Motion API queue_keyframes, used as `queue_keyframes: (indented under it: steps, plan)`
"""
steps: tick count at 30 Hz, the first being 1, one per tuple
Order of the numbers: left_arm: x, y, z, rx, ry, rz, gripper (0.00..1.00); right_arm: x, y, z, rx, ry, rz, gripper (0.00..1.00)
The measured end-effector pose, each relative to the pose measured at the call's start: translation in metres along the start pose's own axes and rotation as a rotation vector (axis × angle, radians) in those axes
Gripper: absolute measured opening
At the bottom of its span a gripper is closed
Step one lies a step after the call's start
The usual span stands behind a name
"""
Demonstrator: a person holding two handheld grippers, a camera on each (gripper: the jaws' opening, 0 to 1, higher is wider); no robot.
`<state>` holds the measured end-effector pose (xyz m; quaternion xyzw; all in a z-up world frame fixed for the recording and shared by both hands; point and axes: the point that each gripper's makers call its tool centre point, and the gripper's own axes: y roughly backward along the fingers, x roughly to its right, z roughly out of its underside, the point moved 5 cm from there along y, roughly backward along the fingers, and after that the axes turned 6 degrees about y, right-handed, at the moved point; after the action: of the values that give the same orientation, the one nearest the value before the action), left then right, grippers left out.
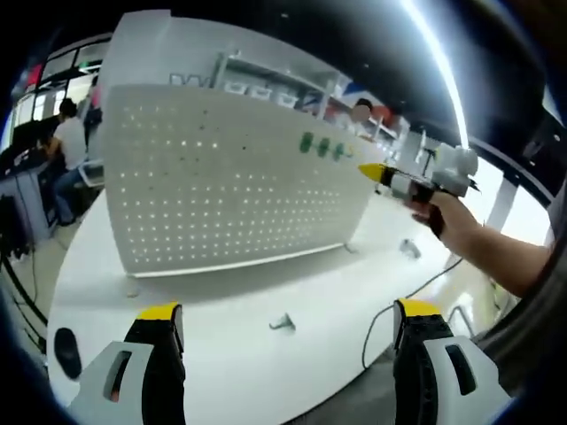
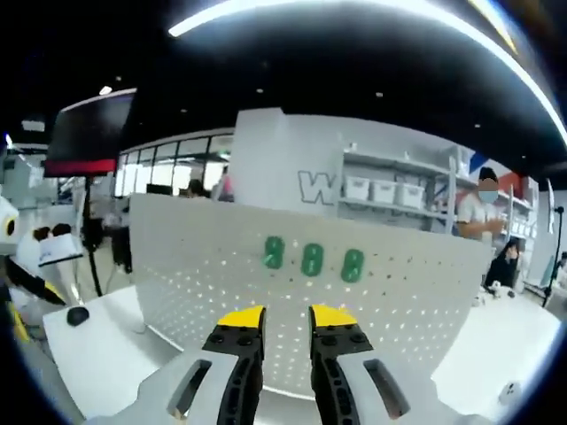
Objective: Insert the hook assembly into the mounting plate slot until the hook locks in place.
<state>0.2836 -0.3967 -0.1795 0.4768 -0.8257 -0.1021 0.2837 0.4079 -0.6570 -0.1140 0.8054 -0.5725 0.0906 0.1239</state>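
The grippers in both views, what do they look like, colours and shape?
The left gripper has two black jaws with yellow tips, each set in a pale grey shell with a dark slot. The right gripper has the same build. In the left gripper view, the right gripper shows a white body and a yellow tip.

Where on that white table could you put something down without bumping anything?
The bare table between the pegboard foot and the small metal hook is free. It is more crowded toward the cable, and the right hand-held gripper crowds the pegboard's edge near the green pegs.

Pegboard [image 1: 226,181] upright on table [image 1: 230,354], hooks [image 2: 312,258] on it.
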Motion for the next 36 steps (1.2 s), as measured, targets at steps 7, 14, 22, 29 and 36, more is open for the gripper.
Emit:
queue_keyframes:
  steps: [7,14,22,29,36]
  plan:
    - [-0.002,-0.002,0.004,-0.013,0.003,-0.001,1.0,-0.043,0.027,0.03,-0.081,0.034,-0.122,0.17]
    - [0.0,-0.004,0.006,-0.021,0.003,0.003,1.0,-0.073,0.045,0.055,-0.141,0.0,-0.183,0.17]
    - [-0.003,-0.005,0.012,-0.039,0.006,-0.003,1.0,-0.104,0.058,0.092,-0.24,-0.004,-0.262,0.17]
    - [-0.003,-0.008,0.015,-0.055,0.006,0.006,1.0,-0.131,0.054,0.121,-0.314,0.041,-0.35,0.17]
    - [-0.002,-0.013,0.023,-0.086,0.006,0.015,1.0,-0.152,0.043,0.142,-0.377,0.039,-0.428,0.18]
